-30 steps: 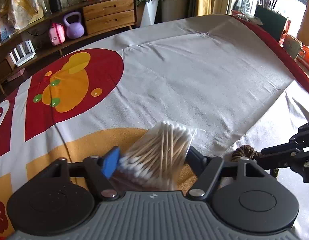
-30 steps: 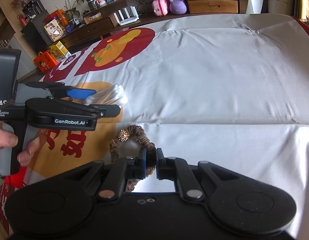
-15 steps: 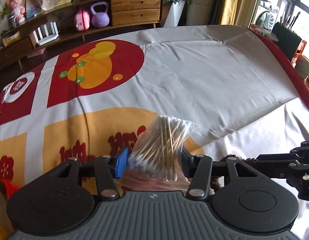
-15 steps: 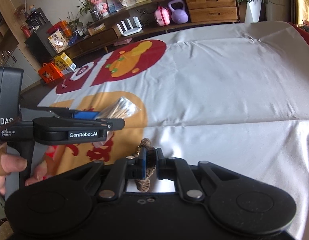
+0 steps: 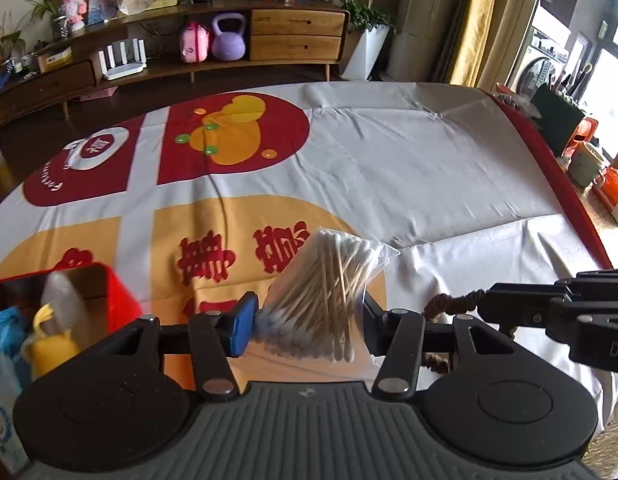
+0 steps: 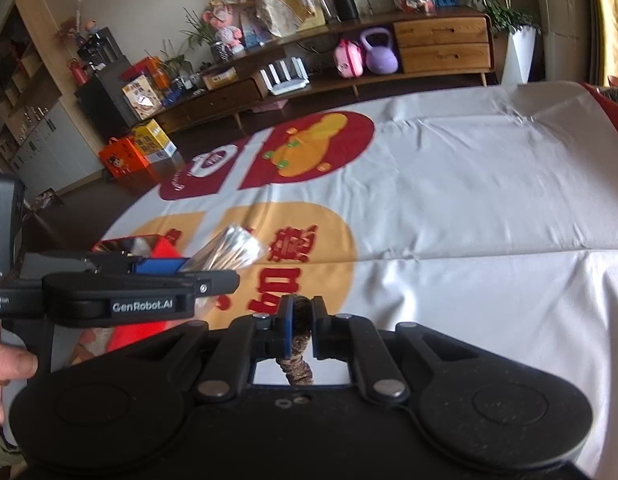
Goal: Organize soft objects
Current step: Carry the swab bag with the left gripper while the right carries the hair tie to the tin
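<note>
The left gripper [image 5: 307, 326] has its jaws clamped on a clear bag of cotton swabs [image 5: 325, 300], held up above the printed tablecloth [image 5: 389, 168], and only its own camera shows what sits inside the red box [image 5: 109, 292] at the near left. Over on the right, the right gripper [image 6: 300, 322] has its jaws pinched narrow on a brown scrunchie [image 6: 298, 354]. From the left camera that scrunchie just peeks out beside the swab bag.
</note>
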A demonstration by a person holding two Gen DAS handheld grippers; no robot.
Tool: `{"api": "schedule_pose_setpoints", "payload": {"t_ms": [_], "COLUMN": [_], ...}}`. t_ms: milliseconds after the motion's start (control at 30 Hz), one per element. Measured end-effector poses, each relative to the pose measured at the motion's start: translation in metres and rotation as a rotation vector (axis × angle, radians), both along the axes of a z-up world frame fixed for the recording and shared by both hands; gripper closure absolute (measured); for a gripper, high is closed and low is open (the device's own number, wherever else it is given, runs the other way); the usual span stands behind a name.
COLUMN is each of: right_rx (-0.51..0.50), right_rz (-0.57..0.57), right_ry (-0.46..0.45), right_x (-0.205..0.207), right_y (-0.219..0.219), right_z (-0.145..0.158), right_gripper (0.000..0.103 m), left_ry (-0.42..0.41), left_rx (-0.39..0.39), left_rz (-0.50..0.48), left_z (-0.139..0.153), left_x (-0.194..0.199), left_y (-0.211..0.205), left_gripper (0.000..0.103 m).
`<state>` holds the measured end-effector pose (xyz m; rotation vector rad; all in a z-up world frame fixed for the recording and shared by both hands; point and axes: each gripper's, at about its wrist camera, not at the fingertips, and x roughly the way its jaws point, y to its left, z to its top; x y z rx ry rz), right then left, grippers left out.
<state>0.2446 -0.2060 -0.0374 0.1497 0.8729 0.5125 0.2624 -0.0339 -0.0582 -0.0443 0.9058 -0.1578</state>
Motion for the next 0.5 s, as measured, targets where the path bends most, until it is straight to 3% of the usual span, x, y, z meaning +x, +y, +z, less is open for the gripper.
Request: {"api": "schedule_pose_setpoints", "payload": {"t_ms": [500], "right_rx": [0.04], "right_rz": [0.106], "right_ry": [-0.087], "right_x": [-0.045], "right_y": [0.064], "right_z": [0.053], "right_gripper": [0.095], "left_ry": [-0.057], "left_rx": [-0.01], "left_rz": [0.125], "left_z": [0.05], "left_x": [-0.081], "left_y": [0.068], "left_gripper": [0.051]}}
